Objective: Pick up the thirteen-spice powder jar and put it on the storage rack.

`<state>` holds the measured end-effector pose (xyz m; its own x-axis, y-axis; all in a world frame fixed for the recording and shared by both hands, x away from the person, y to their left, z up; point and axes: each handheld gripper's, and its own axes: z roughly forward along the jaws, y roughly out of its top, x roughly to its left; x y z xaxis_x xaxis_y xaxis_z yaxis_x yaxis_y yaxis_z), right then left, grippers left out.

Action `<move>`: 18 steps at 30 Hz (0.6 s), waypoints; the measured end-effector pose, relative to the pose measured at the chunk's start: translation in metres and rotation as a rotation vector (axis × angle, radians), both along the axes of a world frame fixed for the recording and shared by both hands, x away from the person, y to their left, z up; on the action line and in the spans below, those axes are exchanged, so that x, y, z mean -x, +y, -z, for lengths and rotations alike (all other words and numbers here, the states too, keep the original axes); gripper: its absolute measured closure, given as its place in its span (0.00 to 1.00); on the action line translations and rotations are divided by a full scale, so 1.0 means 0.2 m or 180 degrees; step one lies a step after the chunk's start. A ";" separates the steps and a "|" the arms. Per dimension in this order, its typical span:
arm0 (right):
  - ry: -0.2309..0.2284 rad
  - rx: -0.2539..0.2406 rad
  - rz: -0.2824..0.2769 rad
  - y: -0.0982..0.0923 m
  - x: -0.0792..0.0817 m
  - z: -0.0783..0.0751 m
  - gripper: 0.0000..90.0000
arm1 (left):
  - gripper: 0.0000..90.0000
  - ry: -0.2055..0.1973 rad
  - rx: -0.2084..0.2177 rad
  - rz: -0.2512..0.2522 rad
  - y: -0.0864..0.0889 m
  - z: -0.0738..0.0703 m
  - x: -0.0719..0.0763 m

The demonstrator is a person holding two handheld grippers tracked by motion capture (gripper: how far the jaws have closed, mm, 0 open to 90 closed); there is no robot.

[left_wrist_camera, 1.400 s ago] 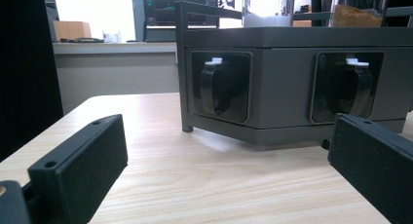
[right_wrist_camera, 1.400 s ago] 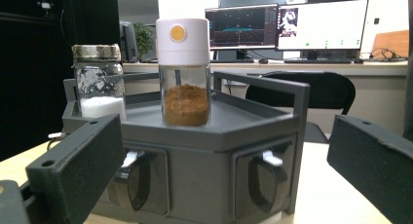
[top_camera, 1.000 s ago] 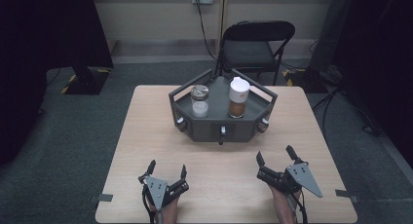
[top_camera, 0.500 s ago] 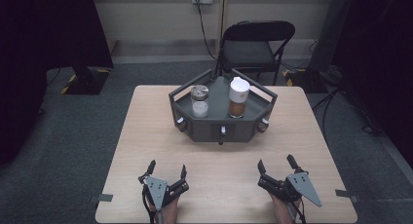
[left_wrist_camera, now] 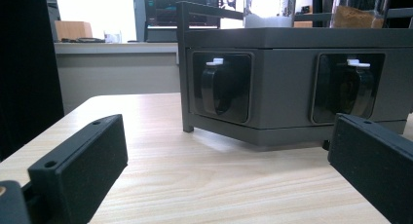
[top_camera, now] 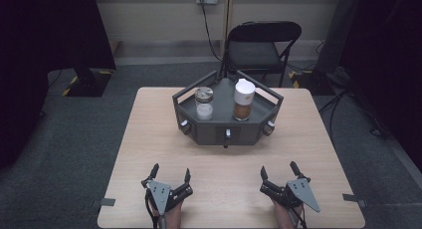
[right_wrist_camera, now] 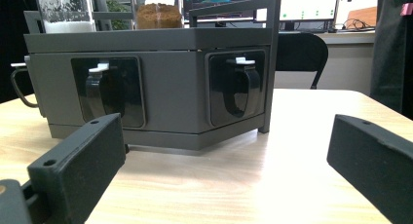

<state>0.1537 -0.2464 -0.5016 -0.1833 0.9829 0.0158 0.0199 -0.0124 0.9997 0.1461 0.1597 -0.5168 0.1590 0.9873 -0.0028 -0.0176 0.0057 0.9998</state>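
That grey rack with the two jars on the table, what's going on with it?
Nothing is touching it at this moment. A person holds the left gripper and the right gripper low at the near edge of the table, jaws open and empty, facing the grey rack. On it stand a white-filled jar and a brown-filled jar.

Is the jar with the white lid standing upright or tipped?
Upright: the white-lidded jar stands straight on the grey tray, lid on top.

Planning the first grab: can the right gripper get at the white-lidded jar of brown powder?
Probably yes: the right gripper is open, with bare table ahead; the jar stands inside the railed grey tray.
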 end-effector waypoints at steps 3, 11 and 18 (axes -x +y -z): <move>-0.0016 0.0035 0.0015 0.00 0.00 0.01 0.00 | 0.00 0.0002 -0.0001 0.0001 0.00 0.00 0.00; -0.0043 0.0028 0.0008 -0.01 0.01 0.04 0.00 | 0.00 0.0001 0.0000 -0.0001 0.00 0.00 0.00; -0.0106 0.0073 0.0031 0.01 0.02 0.06 0.00 | 0.00 0.0001 -0.0002 0.0000 0.00 0.00 0.00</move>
